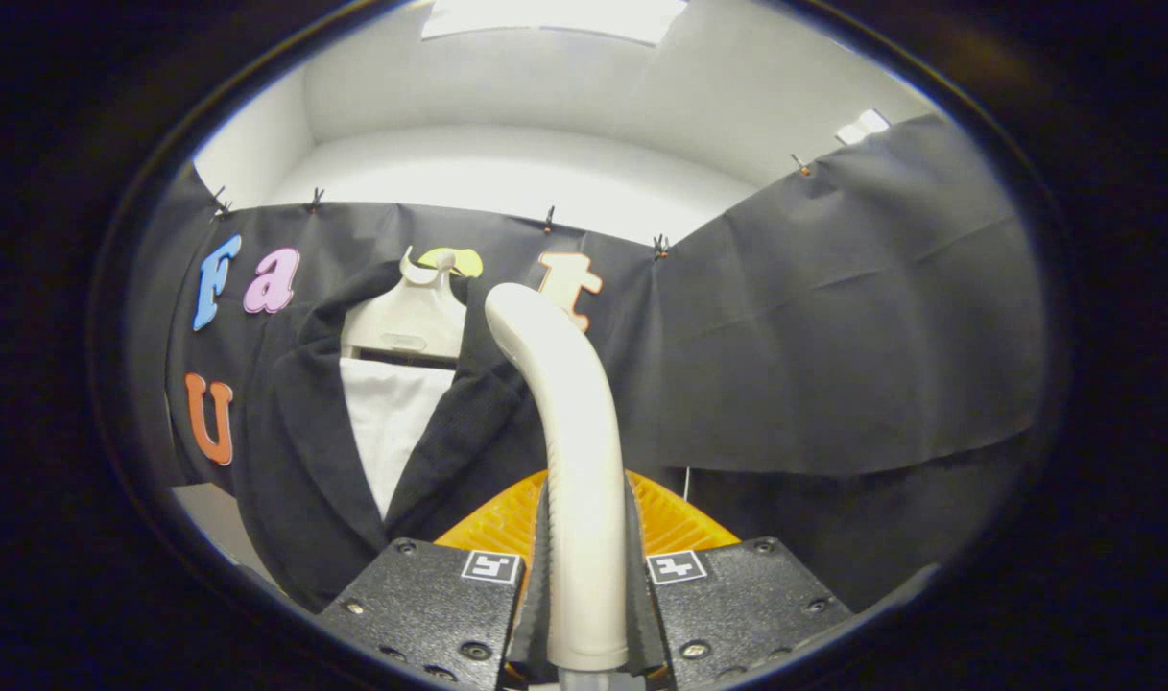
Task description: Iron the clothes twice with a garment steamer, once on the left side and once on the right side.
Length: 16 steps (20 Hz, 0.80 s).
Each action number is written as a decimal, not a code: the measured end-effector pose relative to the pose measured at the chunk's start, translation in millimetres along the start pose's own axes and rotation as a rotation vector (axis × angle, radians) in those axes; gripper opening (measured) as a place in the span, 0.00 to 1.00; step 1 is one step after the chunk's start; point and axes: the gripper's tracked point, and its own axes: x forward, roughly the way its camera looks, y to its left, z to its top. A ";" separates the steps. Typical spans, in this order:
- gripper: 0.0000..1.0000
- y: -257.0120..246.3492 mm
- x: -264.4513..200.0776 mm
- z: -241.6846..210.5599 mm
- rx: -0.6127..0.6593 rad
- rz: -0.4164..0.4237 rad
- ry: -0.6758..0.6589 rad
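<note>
My gripper [584, 595] is shut on the handle of a white garment steamer [569, 422], with both fingers pressing on its lower part. The handle rises between the fingers and curves at its top toward the clothes. Beyond the fingers, a little to the left, a black jacket [300, 451] hangs over a white shirt [387, 432] on a white hanger [406, 321]. The steamer's head stands in front of the jacket's right lapel; I cannot tell whether it touches the cloth.
Black cloth [833, 326] forms the booth's wall behind the clothes and to the right. A white wall and ceiling [545, 173] rise above it. A ribbed orange piece [507, 523] shows just behind the fingers.
</note>
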 end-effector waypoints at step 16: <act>0.35 24.0 3.6 -46.5 -0.127 0.035 0.032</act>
